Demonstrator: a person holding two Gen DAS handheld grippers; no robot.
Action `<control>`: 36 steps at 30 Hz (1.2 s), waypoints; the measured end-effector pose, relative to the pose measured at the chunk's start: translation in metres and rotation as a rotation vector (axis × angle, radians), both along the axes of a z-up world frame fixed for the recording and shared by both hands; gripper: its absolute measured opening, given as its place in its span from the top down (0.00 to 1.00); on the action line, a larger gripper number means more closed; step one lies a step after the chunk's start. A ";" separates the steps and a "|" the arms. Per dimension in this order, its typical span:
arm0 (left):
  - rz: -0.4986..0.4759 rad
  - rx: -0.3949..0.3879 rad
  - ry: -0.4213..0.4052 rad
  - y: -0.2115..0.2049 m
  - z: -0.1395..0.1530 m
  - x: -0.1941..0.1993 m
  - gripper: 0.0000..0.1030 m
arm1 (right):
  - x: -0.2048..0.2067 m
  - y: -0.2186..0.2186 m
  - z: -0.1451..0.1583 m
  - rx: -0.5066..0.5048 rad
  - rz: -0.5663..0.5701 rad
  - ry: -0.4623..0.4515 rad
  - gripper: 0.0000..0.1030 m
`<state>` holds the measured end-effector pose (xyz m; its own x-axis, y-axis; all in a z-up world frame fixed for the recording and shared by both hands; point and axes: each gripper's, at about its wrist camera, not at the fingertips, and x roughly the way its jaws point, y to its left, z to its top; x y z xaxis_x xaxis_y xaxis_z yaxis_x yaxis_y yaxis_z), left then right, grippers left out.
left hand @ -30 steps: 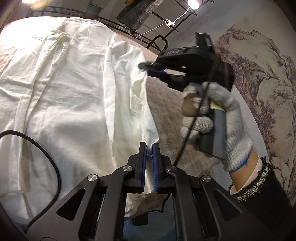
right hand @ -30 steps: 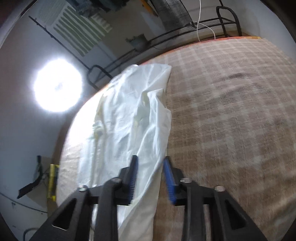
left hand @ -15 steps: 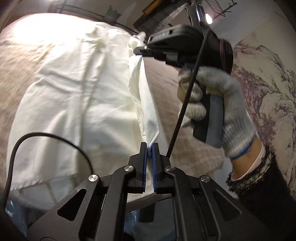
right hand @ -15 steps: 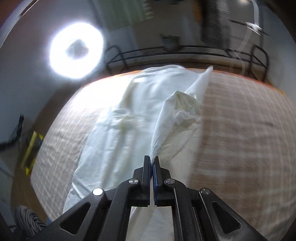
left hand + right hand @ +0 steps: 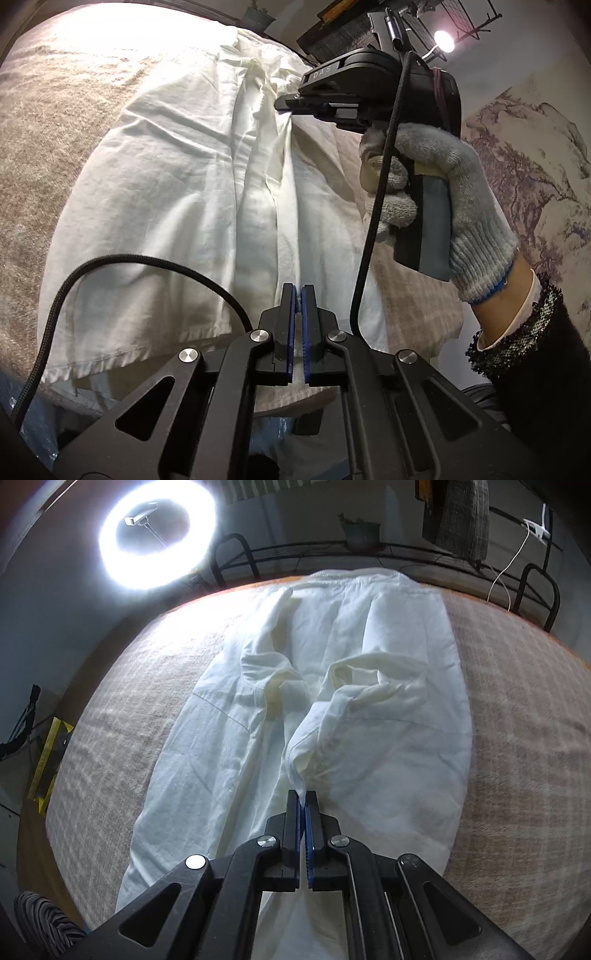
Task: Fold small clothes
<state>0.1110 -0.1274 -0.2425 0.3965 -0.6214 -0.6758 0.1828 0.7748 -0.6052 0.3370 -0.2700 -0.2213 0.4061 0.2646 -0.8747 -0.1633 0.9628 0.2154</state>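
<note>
Left gripper (image 5: 297, 295) pinched tight on white garment (image 5: 177, 192), fabric fold caught between blue pads (image 5: 289, 325). Ahead, right gripper (image 5: 291, 107) clamps same fold farther up, gloved hand (image 5: 443, 195) on handle. Ridge runs between both. Black cable (image 5: 110, 273) loops left. Beige cloth (image 5: 44, 140) under garment.

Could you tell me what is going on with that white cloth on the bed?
A person with a gripper in each hand is folding a white garment spread on a checked blanket. The left gripper and the right gripper are each shut on a pinch of the fabric's edge, lifting it above the rest of the garment.
</note>
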 end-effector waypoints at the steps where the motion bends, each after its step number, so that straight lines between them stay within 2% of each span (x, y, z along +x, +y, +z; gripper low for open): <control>1: -0.009 0.002 -0.001 0.001 0.002 -0.002 0.99 | 0.000 0.001 -0.003 0.013 0.011 0.008 0.99; 2: -0.019 0.004 -0.003 0.001 0.002 -0.003 0.99 | -0.002 -0.001 -0.003 0.042 0.030 0.016 0.93; 3: -0.029 0.008 -0.008 0.001 0.003 -0.006 0.99 | -0.006 -0.005 -0.001 0.075 0.038 0.019 0.82; 5: -0.049 0.011 -0.020 0.002 0.008 -0.010 0.99 | -0.018 -0.021 0.011 0.161 0.033 0.005 0.67; 7: -0.072 0.012 -0.033 0.007 0.012 -0.015 0.99 | -0.033 -0.042 0.023 0.213 0.010 -0.019 0.67; 10: -0.109 0.028 -0.067 0.018 0.025 -0.027 0.99 | -0.061 -0.075 0.033 0.209 -0.060 -0.031 0.67; 12: -0.110 0.057 -0.099 0.032 0.033 -0.035 0.92 | -0.080 -0.092 0.034 0.216 -0.108 -0.013 0.66; 14: -0.079 0.091 -0.125 0.052 0.038 -0.038 0.75 | -0.105 -0.106 0.031 0.256 -0.155 0.014 0.63; 16: -0.020 0.121 -0.133 0.074 0.039 -0.036 0.62 | -0.129 -0.117 0.025 0.314 -0.180 0.041 0.60; 17: 0.012 0.145 -0.123 0.087 0.037 -0.032 0.61 | -0.144 -0.119 0.019 0.341 -0.184 0.058 0.58; 20: 0.064 0.198 -0.063 0.107 0.021 -0.021 0.61 | -0.177 -0.118 0.001 0.384 -0.179 0.131 0.58; 22: 0.082 0.192 -0.002 0.116 0.004 -0.014 0.61 | -0.190 -0.114 -0.006 0.392 -0.160 0.150 0.58; 26: 0.102 0.099 0.086 0.130 -0.013 -0.009 0.61 | -0.204 -0.111 -0.016 0.412 -0.143 0.181 0.58; 31: 0.094 -0.035 0.151 0.134 -0.027 0.003 0.61 | -0.209 -0.106 -0.030 0.465 -0.118 0.217 0.65; 33: 0.094 -0.050 0.163 0.135 -0.026 0.002 0.76 | -0.211 -0.102 -0.037 0.489 -0.107 0.233 0.69; 34: 0.086 -0.059 0.179 0.133 -0.028 0.002 0.90 | -0.212 -0.102 -0.039 0.501 -0.103 0.231 0.71; 36: 0.099 -0.061 0.179 0.130 -0.030 0.003 0.94 | -0.212 -0.100 -0.040 0.523 -0.092 0.231 0.90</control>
